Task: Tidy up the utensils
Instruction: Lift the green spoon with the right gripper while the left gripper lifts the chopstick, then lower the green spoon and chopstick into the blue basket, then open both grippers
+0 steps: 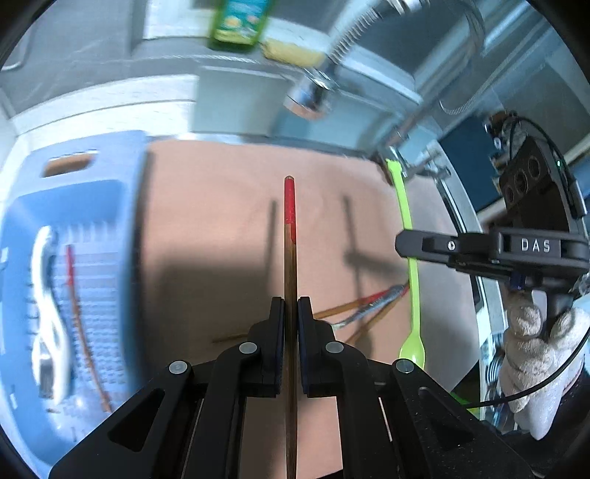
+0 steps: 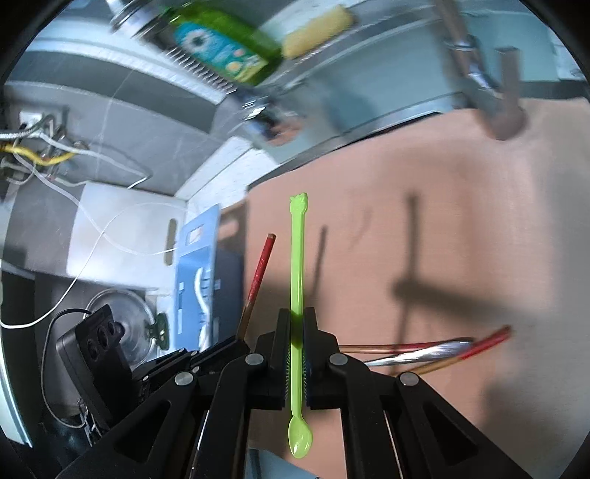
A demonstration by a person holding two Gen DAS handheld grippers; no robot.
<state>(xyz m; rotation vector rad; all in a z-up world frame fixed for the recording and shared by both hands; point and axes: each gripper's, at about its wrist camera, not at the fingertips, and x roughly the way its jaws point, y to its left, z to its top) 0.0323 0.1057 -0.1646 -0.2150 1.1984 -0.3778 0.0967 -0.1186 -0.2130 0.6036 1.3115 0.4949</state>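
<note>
My left gripper [image 1: 291, 306] is shut on a wooden chopstick with a red end [image 1: 290, 235], held above the pink mat [image 1: 206, 221]. My right gripper [image 2: 297, 317] is shut on a long green plastic spoon [image 2: 297, 258], bowl end toward the camera; in the left wrist view the spoon [image 1: 405, 221] and right gripper [image 1: 405, 245] show at the right. The left-held chopstick also shows in the right wrist view [image 2: 258, 272]. More chopsticks and a metal utensil [image 1: 368, 306] lie on the mat, also in the right wrist view [image 2: 435, 348].
A blue slotted basket [image 1: 73, 258] at the left holds a white utensil [image 1: 48, 294] and a chopstick [image 1: 84, 331]. A faucet [image 1: 317, 84], green soap bottle [image 1: 239, 22] and yellow sponge [image 1: 291, 51] are at the back. Loose wires [image 2: 44, 154] lie at far left.
</note>
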